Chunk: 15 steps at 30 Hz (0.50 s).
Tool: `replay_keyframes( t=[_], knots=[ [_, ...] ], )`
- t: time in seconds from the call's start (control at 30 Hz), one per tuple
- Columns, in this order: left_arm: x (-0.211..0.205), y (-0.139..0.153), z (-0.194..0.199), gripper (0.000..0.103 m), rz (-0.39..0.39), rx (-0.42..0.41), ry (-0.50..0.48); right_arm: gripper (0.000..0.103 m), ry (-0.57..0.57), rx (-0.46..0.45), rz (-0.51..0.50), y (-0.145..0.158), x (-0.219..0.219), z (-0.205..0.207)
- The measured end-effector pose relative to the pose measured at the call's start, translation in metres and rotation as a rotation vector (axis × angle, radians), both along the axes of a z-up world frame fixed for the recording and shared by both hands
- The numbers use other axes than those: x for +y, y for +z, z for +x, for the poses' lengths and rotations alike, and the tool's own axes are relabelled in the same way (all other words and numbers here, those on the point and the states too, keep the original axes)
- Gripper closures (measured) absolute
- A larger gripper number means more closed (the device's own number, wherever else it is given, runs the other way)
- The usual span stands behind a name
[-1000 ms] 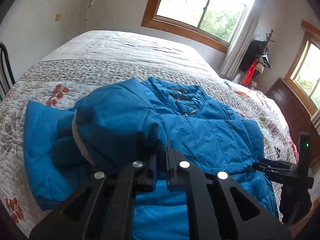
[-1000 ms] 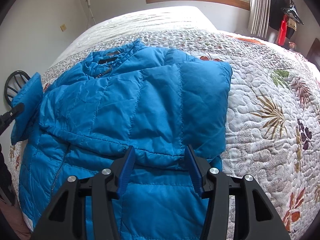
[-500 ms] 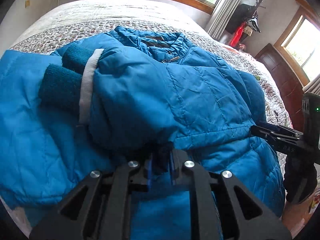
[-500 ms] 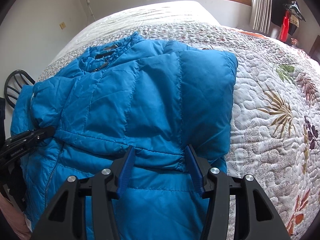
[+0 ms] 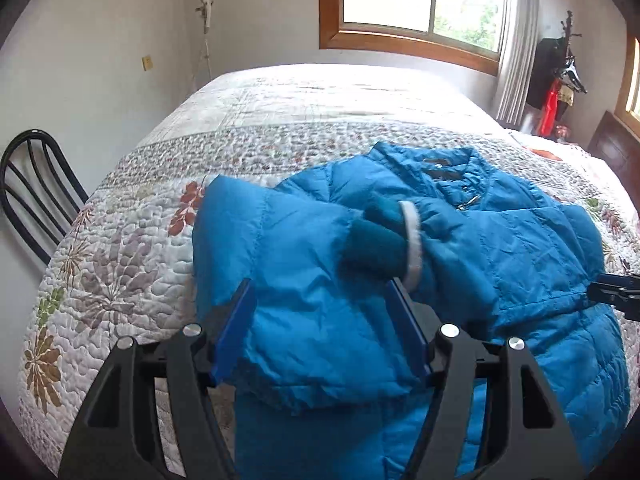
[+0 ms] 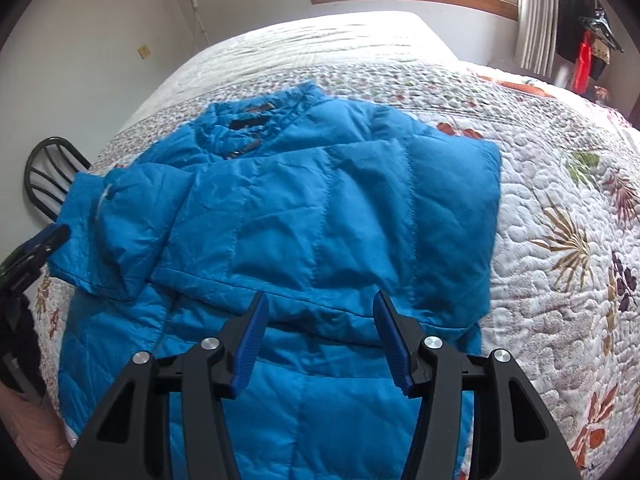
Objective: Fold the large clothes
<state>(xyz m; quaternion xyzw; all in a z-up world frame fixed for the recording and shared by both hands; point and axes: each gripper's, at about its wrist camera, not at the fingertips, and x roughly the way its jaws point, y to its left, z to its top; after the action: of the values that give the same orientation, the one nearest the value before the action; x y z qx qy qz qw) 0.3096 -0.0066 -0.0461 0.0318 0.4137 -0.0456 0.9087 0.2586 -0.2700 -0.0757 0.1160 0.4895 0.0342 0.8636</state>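
A blue puffer jacket point(image 6: 328, 220) lies front up on the quilted bed point(image 6: 560, 208), collar toward the far side. Both sleeves are folded across the chest. In the left wrist view the left sleeve point(image 5: 304, 256) lies over the jacket point(image 5: 520, 264), its dark teal knit cuff point(image 5: 376, 244) with a white band pointing right. My left gripper point(image 5: 320, 336) is open and empty, jaws either side of that sleeve's near edge. My right gripper point(image 6: 318, 344) is open and empty over the folded right sleeve's lower edge point(image 6: 340, 312).
A black metal chair point(image 5: 32, 192) stands at the bed's left side. Windows with wooden frames point(image 5: 416, 36) and a curtain point(image 5: 516, 40) are on the far wall. Dark clothes hang on a rack point(image 5: 560, 76) at the far right. The floral quilt point(image 5: 120, 264) spreads around the jacket.
My left gripper carried the left sleeve across the jacket's chest, then opened and let it go. It has drawn back to the left. My right gripper stayed open, nearly still.
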Motion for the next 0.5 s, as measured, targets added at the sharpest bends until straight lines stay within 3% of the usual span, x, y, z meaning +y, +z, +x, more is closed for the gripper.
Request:
replay_keyframes(
  t=[0.2, 0.5],
  knots=[
    [0.013, -0.053, 0.032, 0.038, -0.06, 0.142, -0.02, 0.046, 0.134, 0.058, 0.093, 0.012, 0.056, 0.039],
    [0.022, -0.055, 0.032, 0.038, -0.161, 0.166, -0.071, 0.044, 0.187, 0.151, 0.271, -0.018, 0.109, 0.095]
  ],
)
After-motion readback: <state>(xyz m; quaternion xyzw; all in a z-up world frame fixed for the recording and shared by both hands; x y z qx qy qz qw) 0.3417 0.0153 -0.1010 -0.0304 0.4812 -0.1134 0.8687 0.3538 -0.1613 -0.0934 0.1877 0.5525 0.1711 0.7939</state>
